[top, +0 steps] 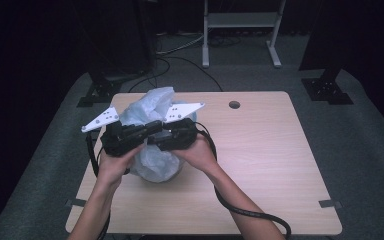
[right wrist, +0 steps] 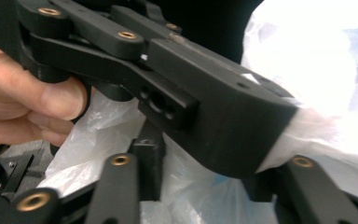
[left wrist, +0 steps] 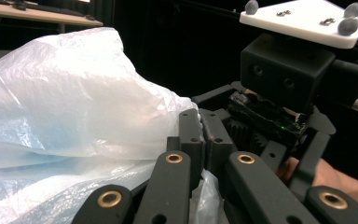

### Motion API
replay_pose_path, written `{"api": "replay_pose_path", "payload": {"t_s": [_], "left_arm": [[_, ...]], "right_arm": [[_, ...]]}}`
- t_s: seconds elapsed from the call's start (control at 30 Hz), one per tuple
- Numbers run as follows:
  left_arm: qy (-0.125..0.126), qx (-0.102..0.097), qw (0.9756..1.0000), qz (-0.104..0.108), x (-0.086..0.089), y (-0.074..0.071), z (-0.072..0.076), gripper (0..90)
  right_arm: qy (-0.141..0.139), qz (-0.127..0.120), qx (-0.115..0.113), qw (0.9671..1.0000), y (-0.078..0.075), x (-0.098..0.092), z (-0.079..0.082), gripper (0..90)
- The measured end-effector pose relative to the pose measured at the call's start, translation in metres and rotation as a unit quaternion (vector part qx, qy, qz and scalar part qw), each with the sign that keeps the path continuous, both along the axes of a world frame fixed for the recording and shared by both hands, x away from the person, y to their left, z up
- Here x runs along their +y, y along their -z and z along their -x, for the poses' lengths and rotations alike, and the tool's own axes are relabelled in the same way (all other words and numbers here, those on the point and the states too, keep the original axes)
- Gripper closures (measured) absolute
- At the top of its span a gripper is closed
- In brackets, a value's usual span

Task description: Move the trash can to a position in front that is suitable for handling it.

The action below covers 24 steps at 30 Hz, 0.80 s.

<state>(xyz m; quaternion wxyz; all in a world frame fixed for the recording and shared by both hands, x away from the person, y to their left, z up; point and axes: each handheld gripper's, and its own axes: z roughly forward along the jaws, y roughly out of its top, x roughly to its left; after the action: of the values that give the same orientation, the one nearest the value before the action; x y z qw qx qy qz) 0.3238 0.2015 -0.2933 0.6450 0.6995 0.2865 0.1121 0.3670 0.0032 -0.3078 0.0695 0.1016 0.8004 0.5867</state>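
- A translucent plastic bag is seen left of centre in the high view, bulging over a round container that stands on the wooden table; the container's kind cannot be told.
- The left gripper and the right gripper are held jaw to jaw over the bag in the middle left of the high view, each in one of the person's hands.
- In the left gripper view the left gripper's jaws are shown clamped together at lower centre on a fold of the bag, with film bunched between them.
- In the right gripper view the right gripper's jaws are spread apart at the bottom of the frame with bag film between them; whether the pads press on it cannot be told.
- A tear is judged the main risk: thin film pinched hard by one tool could rip if the two were pulled apart.
- A slip is also likely if the right jaws take too little film, so that the edge would drop back.
- The container could be dragged or tipped if the bag were lifted while caught on the rim.
- The two tools are so close that a collision is possible.
- No brand, label or legible writing is found on the bag, the grippers or the table.
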Motion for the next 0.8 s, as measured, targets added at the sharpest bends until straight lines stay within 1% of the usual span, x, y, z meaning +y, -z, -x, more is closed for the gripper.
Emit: {"api": "replay_pose_path", "payload": {"t_s": [0.1, 0.13, 0.23, 0.3, 0.33, 0.4, 0.43, 0.53, 0.6, 0.67, 0.8], "left_arm": [[0.003, -0.001, 1.0, -0.001, -0.002, 0.0, 0.0, 88.7], [0.003, -0.001, 1.0, -0.001, -0.002, 0.0, 0.0, 88.7], [0.007, 0.0, 1.0, 0.006, -0.001, -0.001, 0.0, 87.9], [0.007, -0.002, 0.9999, 0.009, 0.0, -0.002, 0.001, 85.4], [0.005, -0.002, 0.9999, 0.009, 0.0, -0.002, 0.001, 82.0], [0.003, -0.001, 0.9999, 0.011, 0.002, -0.003, 0.002, 76.6], [0.0, -0.003, 1.0, 0.007, 0.004, -0.004, 0.002, 75.8], [-0.006, -0.003, 0.9999, 0.013, 0.008, -0.004, 0.004, 70.9], [-0.011, -0.006, 0.9999, 0.011, 0.012, -0.005, 0.005, 67.0], [-0.019, -0.011, 0.9997, 0.008, 0.016, -0.006, 0.007, 62.2], [-0.03, -0.017, 0.9993, 0.011, 0.024, -0.006, 0.011, 55.9]], "right_arm": [[0.002, -0.008, 0.001, 1.0, 0.0, -0.001, -0.001, 67.5], [0.005, -0.01, 0.002, 0.9999, 0.0, -0.001, -0.001, 71.7], [0.009, -0.013, -0.005, 0.9999, 0.0, -0.001, 0.0, 81.3], [0.013, -0.015, -0.006, 0.9998, 0.0, -0.002, 0.001, 85.0], [0.015, -0.018, -0.001, 0.9997, 0.001, -0.003, 0.0, 86.2], [0.018, -0.022, 0.005, 0.9996, 0.001, -0.003, -0.001, 86.8], [0.018, -0.023, 0.006, 0.9996, 0.001, -0.004, -0.001, 86.9], [0.019, -0.033, 0.019, 0.9991, 0.001, -0.006, -0.003, 87.6], [0.02, -0.045, 0.032, 0.9983, 0.002, -0.009, -0.006, 87.7], [0.022, -0.051, 0.043, 0.9975, 0.003, -0.012, -0.009, 87.8], [0.028, -0.06, 0.058, 0.9961, 0.004, -0.017, -0.012, 87.8]]}}
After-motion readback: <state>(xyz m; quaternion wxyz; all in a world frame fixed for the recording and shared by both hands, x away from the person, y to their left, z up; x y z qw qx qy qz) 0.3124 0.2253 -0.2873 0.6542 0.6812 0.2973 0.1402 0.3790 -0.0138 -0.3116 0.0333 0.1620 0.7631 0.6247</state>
